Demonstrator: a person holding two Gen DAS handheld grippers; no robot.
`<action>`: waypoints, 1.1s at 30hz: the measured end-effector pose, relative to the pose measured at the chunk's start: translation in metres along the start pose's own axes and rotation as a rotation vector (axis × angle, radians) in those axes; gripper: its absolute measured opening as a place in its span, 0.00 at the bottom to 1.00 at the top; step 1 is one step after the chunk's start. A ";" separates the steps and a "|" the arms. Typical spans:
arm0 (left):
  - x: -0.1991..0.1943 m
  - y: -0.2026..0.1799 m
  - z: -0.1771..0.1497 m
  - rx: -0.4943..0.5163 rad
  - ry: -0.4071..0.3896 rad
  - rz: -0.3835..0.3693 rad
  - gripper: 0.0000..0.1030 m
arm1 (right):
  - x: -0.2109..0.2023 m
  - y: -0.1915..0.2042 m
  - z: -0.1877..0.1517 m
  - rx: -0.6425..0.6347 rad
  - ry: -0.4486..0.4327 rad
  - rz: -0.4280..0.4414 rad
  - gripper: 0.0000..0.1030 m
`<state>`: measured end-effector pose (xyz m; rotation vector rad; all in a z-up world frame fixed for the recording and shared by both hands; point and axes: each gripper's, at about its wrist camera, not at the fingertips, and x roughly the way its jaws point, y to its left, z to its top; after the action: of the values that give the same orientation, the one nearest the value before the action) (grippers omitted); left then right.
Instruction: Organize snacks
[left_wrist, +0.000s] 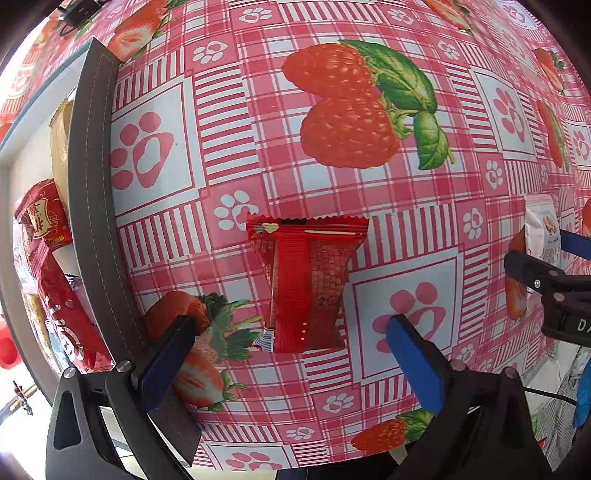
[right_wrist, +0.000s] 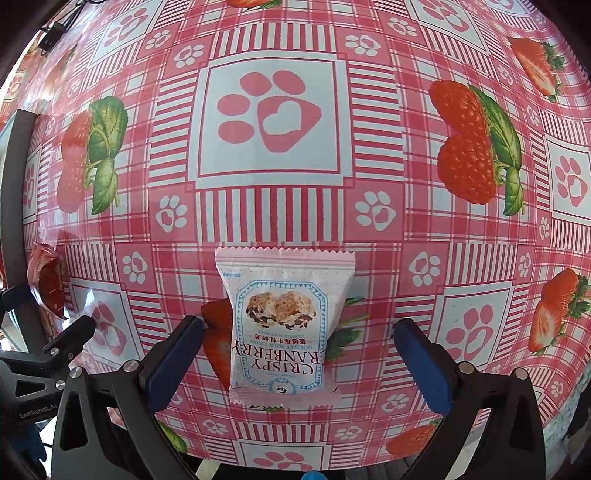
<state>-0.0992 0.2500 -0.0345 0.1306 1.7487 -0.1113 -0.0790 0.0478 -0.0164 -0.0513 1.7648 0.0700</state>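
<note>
Largest first: one table under a pink-and-red checked tablecloth (left_wrist: 280, 122) printed with paw prints, strawberries and raspberries; it fills both wrist views.

One storage box with a dark grey stitched rim (left_wrist: 86, 192), at the left edge of the left wrist view. Inside it, packets are piled loosely: at least three red packets (left_wrist: 44, 218) show, plus one tan packet (left_wrist: 61, 147) further back. More wrappers lie beneath them, too cramped at the frame edge to count.

Two grippers. The left gripper (left_wrist: 291, 334) has both blue pads spread wide, nothing between them but the packet lying on the cloth. The right gripper (right_wrist: 297, 334) is likewise spread wide, holding nothing; it straddles its packet with a gap on each side.

Two loose snacks on the cloth, one per gripper:
- One red packet (left_wrist: 306, 280), back side up with the seam running lengthwise, crimped end pointing away from the camera. It lies flat between the left pads and just ahead of them, untouched, near the box rim but apart from it.
- One white-and-pink packet (right_wrist: 282, 325) labelled "CRISPY CRANBERRY", print upside down to the camera, lying flat between the right pads. Neither pad touches it.

Each gripper appears at the edge of the other's view, so the two packets lie side by side, apart, red on the left.

One black cable with a plug (left_wrist: 75, 13) at the table's far left corner.
</note>
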 end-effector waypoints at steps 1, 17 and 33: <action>0.000 0.000 0.000 0.000 0.000 0.000 1.00 | 0.000 0.000 -0.001 0.000 -0.001 0.000 1.00; -0.001 0.000 -0.001 0.001 -0.007 0.002 1.00 | -0.003 -0.002 -0.005 0.003 -0.022 0.000 1.00; -0.001 0.000 -0.001 -0.001 -0.010 0.002 1.00 | -0.003 -0.002 -0.006 0.006 -0.025 0.001 1.00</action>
<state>-0.1003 0.2504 -0.0335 0.1315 1.7387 -0.1095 -0.0846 0.0452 -0.0126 -0.0449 1.7398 0.0660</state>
